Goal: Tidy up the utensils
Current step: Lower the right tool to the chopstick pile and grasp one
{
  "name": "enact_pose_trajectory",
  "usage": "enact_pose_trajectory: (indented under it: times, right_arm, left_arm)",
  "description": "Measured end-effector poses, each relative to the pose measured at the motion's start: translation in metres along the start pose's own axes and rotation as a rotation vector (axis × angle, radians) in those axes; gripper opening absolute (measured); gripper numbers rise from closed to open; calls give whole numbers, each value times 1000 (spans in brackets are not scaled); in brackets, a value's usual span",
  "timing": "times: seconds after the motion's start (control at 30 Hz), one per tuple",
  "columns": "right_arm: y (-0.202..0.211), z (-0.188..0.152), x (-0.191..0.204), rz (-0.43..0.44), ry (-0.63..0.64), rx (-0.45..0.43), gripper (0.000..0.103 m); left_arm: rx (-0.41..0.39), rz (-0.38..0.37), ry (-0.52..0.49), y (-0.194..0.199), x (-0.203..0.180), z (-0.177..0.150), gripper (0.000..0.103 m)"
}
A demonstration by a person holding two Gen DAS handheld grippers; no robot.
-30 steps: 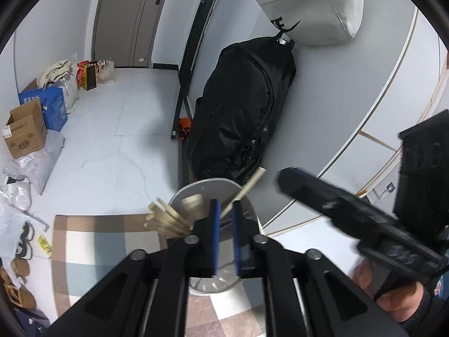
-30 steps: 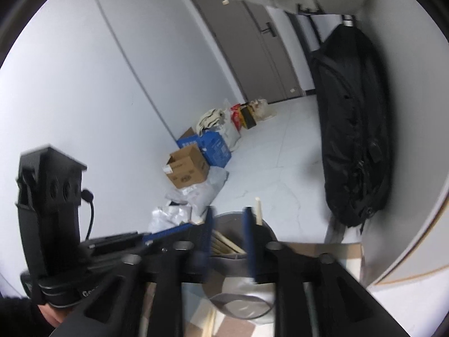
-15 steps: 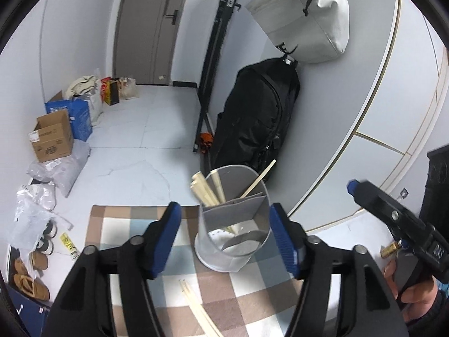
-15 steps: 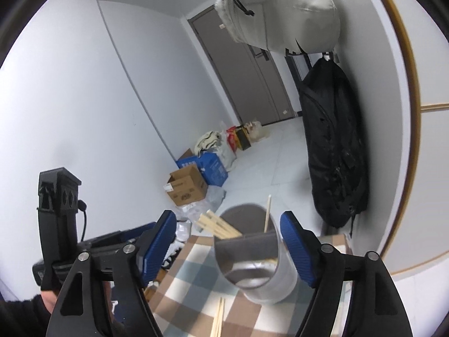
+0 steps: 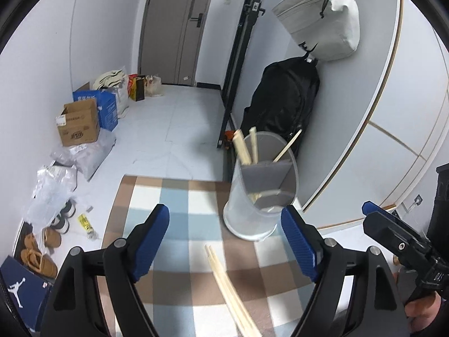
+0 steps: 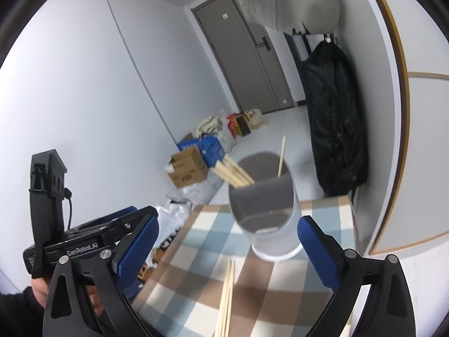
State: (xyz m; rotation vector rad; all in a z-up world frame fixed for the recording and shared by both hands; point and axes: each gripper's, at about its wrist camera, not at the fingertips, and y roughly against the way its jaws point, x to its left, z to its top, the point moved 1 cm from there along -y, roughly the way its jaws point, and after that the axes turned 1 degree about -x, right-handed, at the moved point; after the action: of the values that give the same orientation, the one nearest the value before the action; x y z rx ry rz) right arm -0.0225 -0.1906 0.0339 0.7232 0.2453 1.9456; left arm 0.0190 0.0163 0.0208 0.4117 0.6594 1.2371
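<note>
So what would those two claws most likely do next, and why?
Probably one gripper, perhaps the left gripper, dips toward the loose chopsticks on the checked cloth. Both grippers' jaws are opening with nothing between them, the right gripper too, and the holder already has several sticks.

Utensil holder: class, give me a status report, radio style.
Left gripper and right gripper: jaws opening, nothing between them. Utensil holder upright, chopsticks inside. Loose chopsticks on checked mat. Nothing in the way.

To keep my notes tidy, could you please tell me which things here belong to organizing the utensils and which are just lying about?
Job: utensil holder; chopsticks in holder; loose chopsticks on checked mat.
Lying about: cardboard box; black backpack; shoes.
</note>
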Motion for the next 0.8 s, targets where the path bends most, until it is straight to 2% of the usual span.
enact_pose_trajectory:
  times: [0.37,0.47,0.57,0.63,0.8]
  right_arm:
    - [-50,-55,12,-48,64,213,102]
    - [-68,-67,15,-66,79,286,99]
    - [-92,-75,16,-75,97,368,80]
    - [-110,-83,17,-91,112,430,60]
    - [-142,-94,23,-88,153,499,50]
  left_arm:
    - [103,34,105,-26,56,-45,84]
    - [144,80,121,-31,64,-55,84]
    - [203,94,158,-39,72,-61,84]
    - [209,107,178,-40,79,-63,84]
    - [230,120,221,-39,93,-67,84]
